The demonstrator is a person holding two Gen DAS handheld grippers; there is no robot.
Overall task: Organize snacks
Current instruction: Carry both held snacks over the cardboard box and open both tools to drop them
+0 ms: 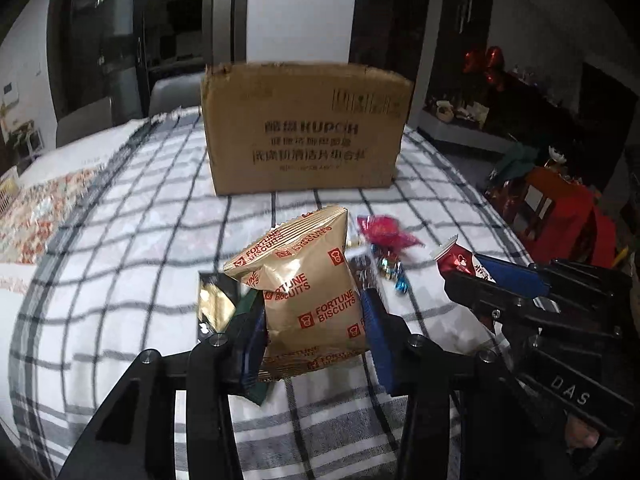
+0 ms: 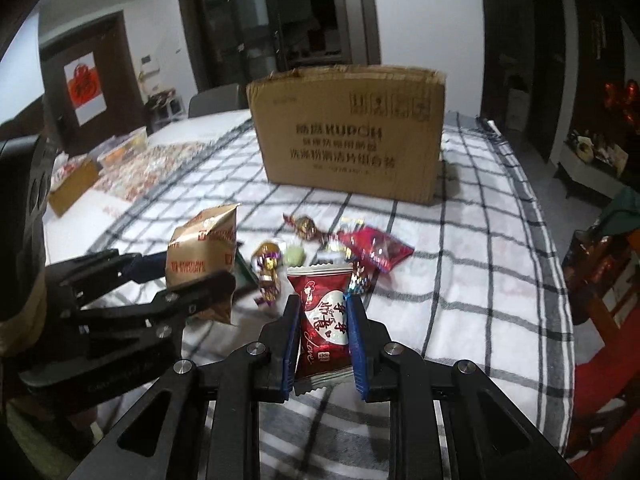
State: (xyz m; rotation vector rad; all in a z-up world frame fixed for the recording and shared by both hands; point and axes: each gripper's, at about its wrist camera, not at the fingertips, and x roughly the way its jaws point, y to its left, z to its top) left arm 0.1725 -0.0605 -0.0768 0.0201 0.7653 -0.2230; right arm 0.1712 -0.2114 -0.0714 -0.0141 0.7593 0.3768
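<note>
My left gripper (image 1: 310,312) is shut on a gold Fortune Biscuits packet (image 1: 308,292), lifted off the checked tablecloth (image 1: 120,280). From the right wrist view the same packet (image 2: 204,256) hangs in the left gripper (image 2: 188,276) at the left. My right gripper (image 2: 323,320) is shut on a dark red snack packet (image 2: 324,324) with a white heart; in the left wrist view that packet (image 1: 456,260) pokes out of the right gripper (image 1: 476,276). Loose wrapped candies (image 2: 268,264) and a red-pink packet (image 2: 376,250) lie on the cloth. A large cardboard box (image 2: 352,136) stands behind them.
A black-and-gold packet (image 1: 214,300) lies under the left fingers. A floral cloth (image 1: 40,208) and a small carton (image 2: 74,188) sit to the left. Chairs (image 1: 84,120) stand at the far table edge; red items (image 1: 560,216) are off the right side.
</note>
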